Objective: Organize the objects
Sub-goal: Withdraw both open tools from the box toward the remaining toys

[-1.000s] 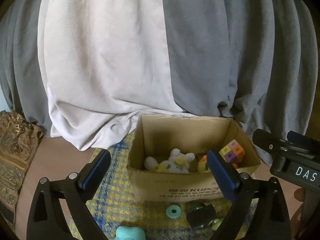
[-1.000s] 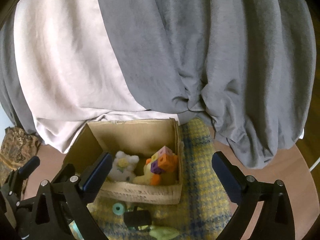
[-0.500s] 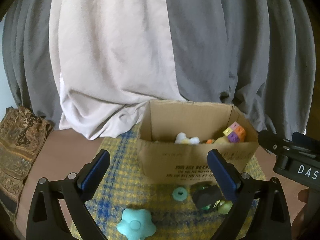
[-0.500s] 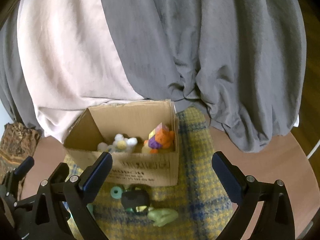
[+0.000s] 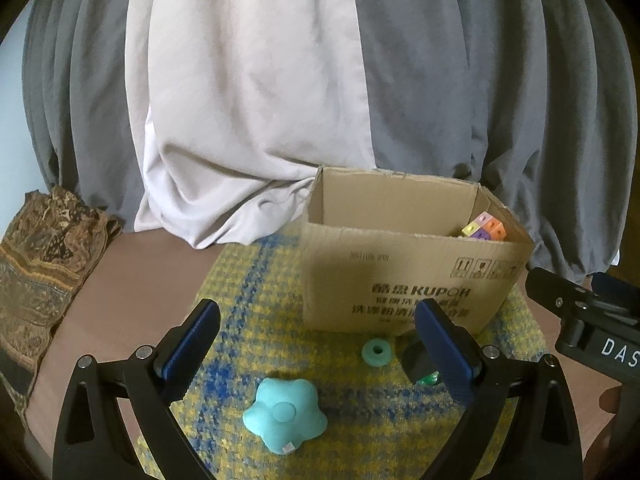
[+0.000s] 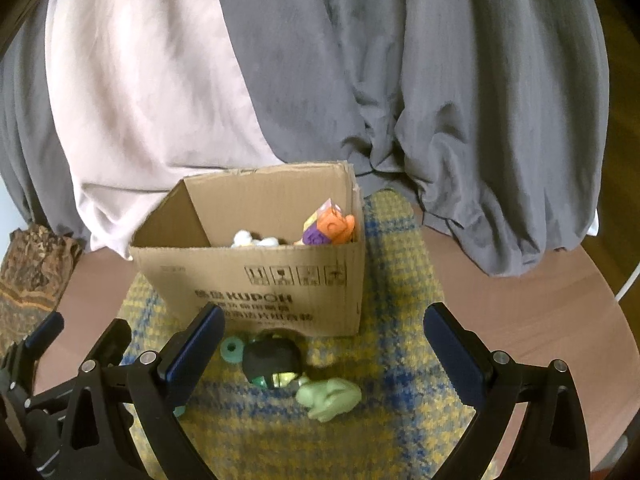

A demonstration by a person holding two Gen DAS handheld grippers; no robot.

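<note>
Left wrist view: the left gripper [image 5: 316, 334] has its jaws wide apart and empty, the teal star [image 5: 285, 412] just below between them; it looks soft and light, best pinched across its lobes. The right gripper [image 6: 322, 334] gapes too. Beyond, the box [image 5: 404, 284] reads "KUPOH".
</note>
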